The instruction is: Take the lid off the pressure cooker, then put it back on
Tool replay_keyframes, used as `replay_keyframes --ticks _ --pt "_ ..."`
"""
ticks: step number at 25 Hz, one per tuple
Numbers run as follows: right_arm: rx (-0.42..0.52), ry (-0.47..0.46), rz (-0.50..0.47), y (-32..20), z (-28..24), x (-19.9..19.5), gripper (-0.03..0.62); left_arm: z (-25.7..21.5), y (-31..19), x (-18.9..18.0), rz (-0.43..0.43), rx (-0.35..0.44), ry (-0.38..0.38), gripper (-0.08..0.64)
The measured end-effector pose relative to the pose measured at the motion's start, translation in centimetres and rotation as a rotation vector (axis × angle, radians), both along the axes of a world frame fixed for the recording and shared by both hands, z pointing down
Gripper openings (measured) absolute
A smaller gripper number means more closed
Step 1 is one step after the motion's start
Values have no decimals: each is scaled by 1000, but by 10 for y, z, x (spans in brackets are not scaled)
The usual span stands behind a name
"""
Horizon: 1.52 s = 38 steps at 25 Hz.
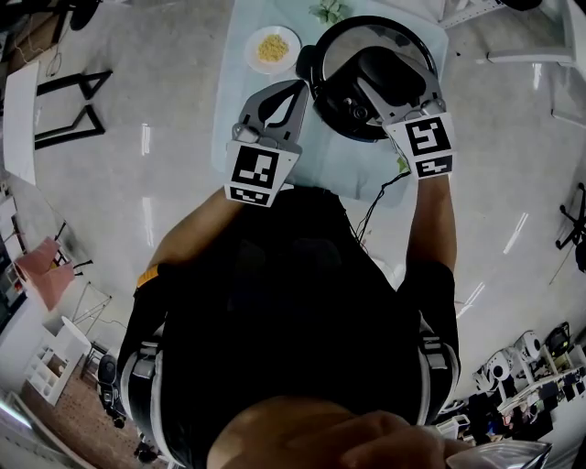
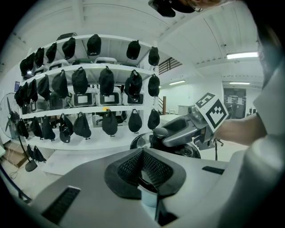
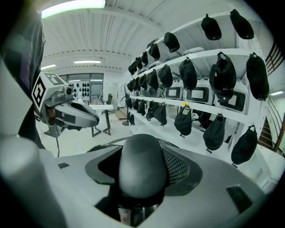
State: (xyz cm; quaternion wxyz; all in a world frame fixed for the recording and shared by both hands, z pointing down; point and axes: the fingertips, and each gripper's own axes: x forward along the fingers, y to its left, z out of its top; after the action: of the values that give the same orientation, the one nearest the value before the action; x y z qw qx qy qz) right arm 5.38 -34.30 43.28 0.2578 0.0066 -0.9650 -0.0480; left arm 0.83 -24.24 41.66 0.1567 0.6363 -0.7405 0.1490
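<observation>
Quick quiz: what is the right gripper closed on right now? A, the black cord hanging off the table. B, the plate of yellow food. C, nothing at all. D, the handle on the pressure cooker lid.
D: in the right gripper view, the right gripper has its jaws on either side of the dark, rounded lid handle, pressed against it.

Lid (image 1: 352, 48) of glossy metal — its handle (image 3: 142, 164) smooth matt black plastic.

Covered: handle (image 3: 141, 164) of the round black pressure cooker lid (image 1: 352, 48), under the right gripper (image 1: 371, 82).
Cut off: green item (image 1: 330, 9) beyond the lid.
Unidentifiable: yellow food (image 1: 272, 48) on white plate (image 1: 254, 38), left of lid.
</observation>
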Motion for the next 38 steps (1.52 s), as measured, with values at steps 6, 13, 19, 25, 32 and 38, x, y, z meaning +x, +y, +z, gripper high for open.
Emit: replay_keyframes --ticks 6,13,19,25,32,38 --pt "-39 -18 53 -1 -7 6 288 -9 5 1 -5 17 -8 7" --pt "-60 -103 139 6 -40 13 288 -24 14 5 7 42 -24 8" --pt "-44 -112 200 30 -54 26 288 -36 27 11 55 64 -30 7" --pt "-38 -105 296 61 -57 27 289 -43 51 -3 114 89 -25 7" --pt "-44 -94 450 110 -54 25 288 -44 83 -24 222 116 -1 6" --pt "-54 -85 574 153 -45 17 290 -36 114 -44 301 129 29 6"
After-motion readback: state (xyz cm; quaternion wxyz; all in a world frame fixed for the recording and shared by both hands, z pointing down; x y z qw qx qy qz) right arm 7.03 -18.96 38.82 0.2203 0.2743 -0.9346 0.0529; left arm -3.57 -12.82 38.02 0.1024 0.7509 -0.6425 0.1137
